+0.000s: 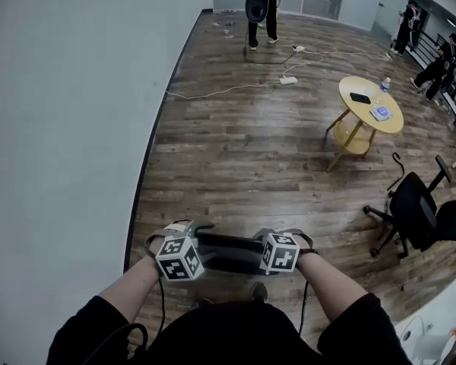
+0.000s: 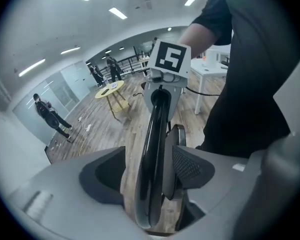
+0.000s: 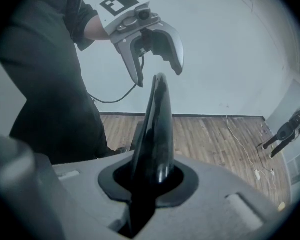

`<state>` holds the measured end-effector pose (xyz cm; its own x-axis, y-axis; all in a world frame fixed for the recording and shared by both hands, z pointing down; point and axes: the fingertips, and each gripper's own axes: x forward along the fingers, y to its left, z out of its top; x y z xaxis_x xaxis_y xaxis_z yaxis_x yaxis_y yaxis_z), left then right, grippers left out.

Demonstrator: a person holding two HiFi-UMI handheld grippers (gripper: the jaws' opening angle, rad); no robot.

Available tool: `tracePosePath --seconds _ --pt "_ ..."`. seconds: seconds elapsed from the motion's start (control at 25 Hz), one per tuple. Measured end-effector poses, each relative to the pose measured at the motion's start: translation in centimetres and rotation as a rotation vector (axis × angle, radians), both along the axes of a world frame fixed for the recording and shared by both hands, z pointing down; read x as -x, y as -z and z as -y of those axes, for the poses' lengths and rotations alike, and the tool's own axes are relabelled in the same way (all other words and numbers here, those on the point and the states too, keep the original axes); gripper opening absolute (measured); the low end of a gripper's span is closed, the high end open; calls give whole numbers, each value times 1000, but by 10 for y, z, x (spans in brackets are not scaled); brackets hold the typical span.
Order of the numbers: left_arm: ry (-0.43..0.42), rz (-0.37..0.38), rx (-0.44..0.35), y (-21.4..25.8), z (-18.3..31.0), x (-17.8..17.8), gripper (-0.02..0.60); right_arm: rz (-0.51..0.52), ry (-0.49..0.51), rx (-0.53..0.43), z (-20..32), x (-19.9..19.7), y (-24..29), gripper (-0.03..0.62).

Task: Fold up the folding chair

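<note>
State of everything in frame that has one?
folding chair: looks folded flat, held edge-up
left gripper: jaws open, chair's edge between them, not clamped
right gripper: jaws shut on chair's edge
office chair: upright, unoccupied
round table: upright, small items on top

No legible text, label, brand, number or sign is present. The only printed marks are black-and-white square code patterns on the left marker cube (image 1: pixel 180 258) of the left tool (image 2: pixel 155 176) and the right marker cube (image 1: pixel 280 252) of the right tool (image 3: pixel 150 181). They carry no letters or digits. Items on the round tabletop (image 1: pixel 353 111), well ahead of both tools, are too small to read.
</note>
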<state>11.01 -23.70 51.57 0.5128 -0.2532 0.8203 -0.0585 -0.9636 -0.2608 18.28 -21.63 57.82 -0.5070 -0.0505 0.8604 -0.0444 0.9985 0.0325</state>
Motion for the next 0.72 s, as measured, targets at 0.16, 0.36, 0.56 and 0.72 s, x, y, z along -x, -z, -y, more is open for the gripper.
tracePosePath --seconds 0.16,0.36,0.56,0.72 --pt "-90 91 6 -17 4 -7 304 1 -1 2 0 0 1 60" --pt "-163 156 72 -36 -2 -13 305 3 1 0 -2 0 3 60" --pt "-231 266 136 -69 -12 -9 297 2 -2 2 -4 1 4 60" --pt "-247 322 74 -79 -7 -6 153 3 -2 -3 -5 1 3 60"
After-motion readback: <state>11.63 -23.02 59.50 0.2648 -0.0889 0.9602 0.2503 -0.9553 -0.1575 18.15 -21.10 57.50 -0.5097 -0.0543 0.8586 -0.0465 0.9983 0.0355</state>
